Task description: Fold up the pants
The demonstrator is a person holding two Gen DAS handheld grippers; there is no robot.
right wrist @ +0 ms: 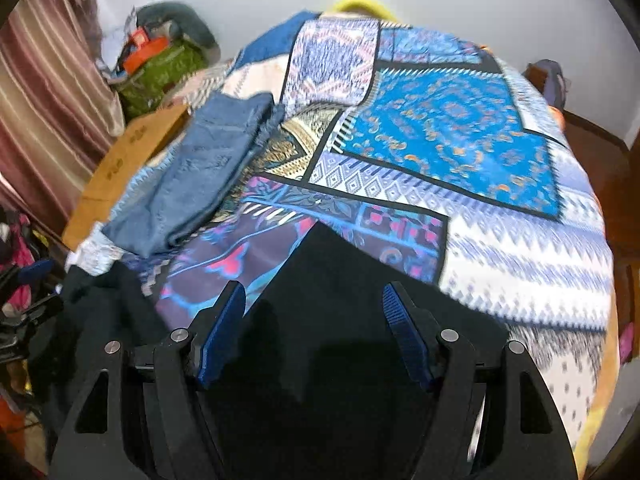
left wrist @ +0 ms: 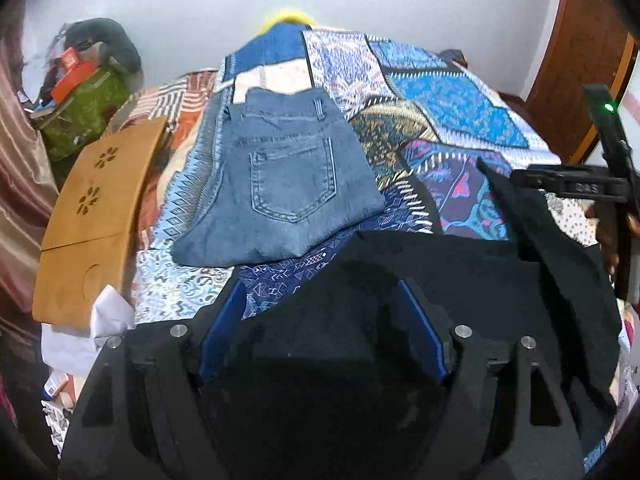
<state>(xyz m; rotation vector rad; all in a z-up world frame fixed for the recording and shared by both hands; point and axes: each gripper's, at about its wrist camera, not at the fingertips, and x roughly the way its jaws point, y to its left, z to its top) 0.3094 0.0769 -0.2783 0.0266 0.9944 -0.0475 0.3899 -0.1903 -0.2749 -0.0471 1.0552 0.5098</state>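
Black pants (left wrist: 460, 272) lie on the near part of the bed, spread between both grippers; in the right wrist view they (right wrist: 332, 280) come to a point ahead of the fingers. My left gripper (left wrist: 324, 300) is open, its blue pads either side of the black cloth. My right gripper (right wrist: 314, 296) is open too, over the black cloth; its body shows at the right edge of the left wrist view (left wrist: 576, 188). Folded blue jeans (left wrist: 280, 184) lie further back on the bed, back pocket up, and show in the right wrist view (right wrist: 204, 172).
The bed has a blue patterned patchwork cover (right wrist: 452, 140). A wooden lap table (left wrist: 92, 208) lies at its left edge. A green bag with orange boxes (left wrist: 84, 108) stands at the back left. A curtain (right wrist: 48, 80) hangs left. A wooden door (left wrist: 580, 60) is at the right.
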